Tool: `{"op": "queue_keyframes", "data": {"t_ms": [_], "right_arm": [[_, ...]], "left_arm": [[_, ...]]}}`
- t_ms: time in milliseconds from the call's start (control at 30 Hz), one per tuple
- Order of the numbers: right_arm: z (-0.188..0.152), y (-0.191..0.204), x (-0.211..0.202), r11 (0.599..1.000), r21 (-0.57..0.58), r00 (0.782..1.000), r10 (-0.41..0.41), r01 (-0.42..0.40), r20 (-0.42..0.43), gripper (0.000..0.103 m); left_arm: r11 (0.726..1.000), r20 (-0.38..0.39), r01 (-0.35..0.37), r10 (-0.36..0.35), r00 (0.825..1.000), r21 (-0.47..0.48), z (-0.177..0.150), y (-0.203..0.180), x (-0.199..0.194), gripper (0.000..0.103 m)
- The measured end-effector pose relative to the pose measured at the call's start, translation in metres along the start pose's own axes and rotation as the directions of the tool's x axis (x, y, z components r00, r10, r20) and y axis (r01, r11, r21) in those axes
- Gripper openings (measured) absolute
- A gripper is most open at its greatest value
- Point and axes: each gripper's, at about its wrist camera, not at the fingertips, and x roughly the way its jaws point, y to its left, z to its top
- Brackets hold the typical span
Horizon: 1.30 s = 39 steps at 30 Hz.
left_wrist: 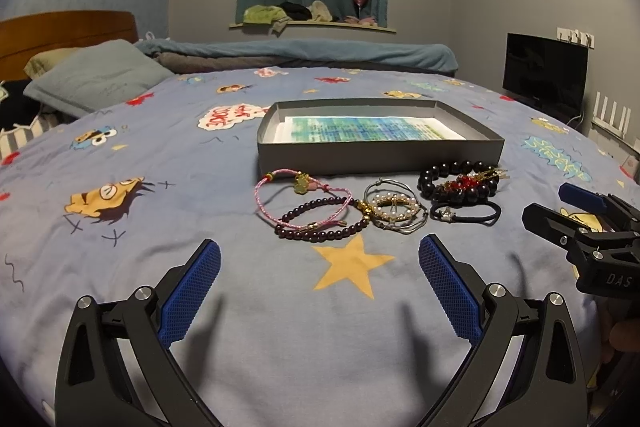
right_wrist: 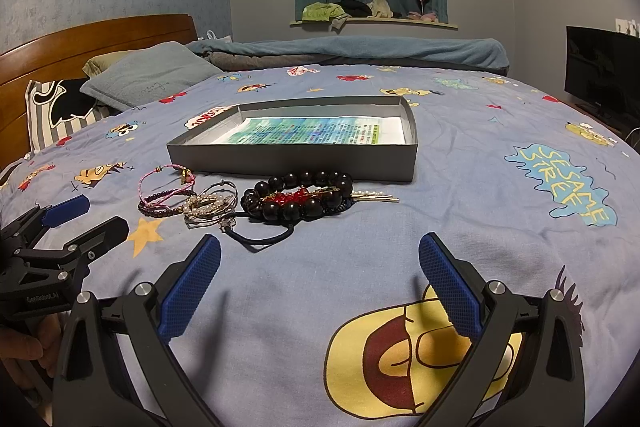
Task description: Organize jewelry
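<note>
A grey shallow box [left_wrist: 376, 153] [right_wrist: 292, 159] with a printed paper liner sits on the bed. In front of it lie a pink cord bracelet [left_wrist: 280, 195] [right_wrist: 160, 177], a dark purple bead bracelet [left_wrist: 320, 231] [right_wrist: 156, 205], a pearl and wire bracelet cluster [left_wrist: 394, 213] [right_wrist: 208, 205], a big black bead bracelet with red beads [left_wrist: 460, 183] [right_wrist: 300, 195], a black hair tie [left_wrist: 466, 213] [right_wrist: 260, 233] and a gold hair pin [right_wrist: 376, 197]. My left gripper [left_wrist: 320, 267] [right_wrist: 80, 219] is open and empty, short of the purple bracelet. My right gripper [right_wrist: 320, 267] [left_wrist: 560, 207] is open and empty, short of the hair tie.
The bed has a blue cartoon sheet [left_wrist: 160, 187] with pillows [left_wrist: 96, 79] and a wooden headboard [right_wrist: 100, 39] at the left. A folded blanket [left_wrist: 300, 53] lies at the far side. A TV [left_wrist: 544, 71] stands at the right.
</note>
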Motion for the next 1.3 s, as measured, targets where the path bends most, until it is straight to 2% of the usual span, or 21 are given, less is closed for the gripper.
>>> {"op": "queue_keyframes", "data": {"t_ms": [867,1300], "right_arm": [[-0.0008,0.0051,-0.0008,1.0,-0.016,1.0,0.005,-0.005,-0.002,0.098],[-0.0011,0.0015,-0.006,1.0,-0.006,1.0,-0.004,0.004,0.013,0.098]], "left_arm": [[0.999,0.006,0.028,-0.027,1.0,-0.026,-0.0004,0.005,-0.0004,0.099],[0.999,0.0,0.008,-0.008,1.0,-0.038,-0.0007,0.0086,0.0004,0.099]]}}
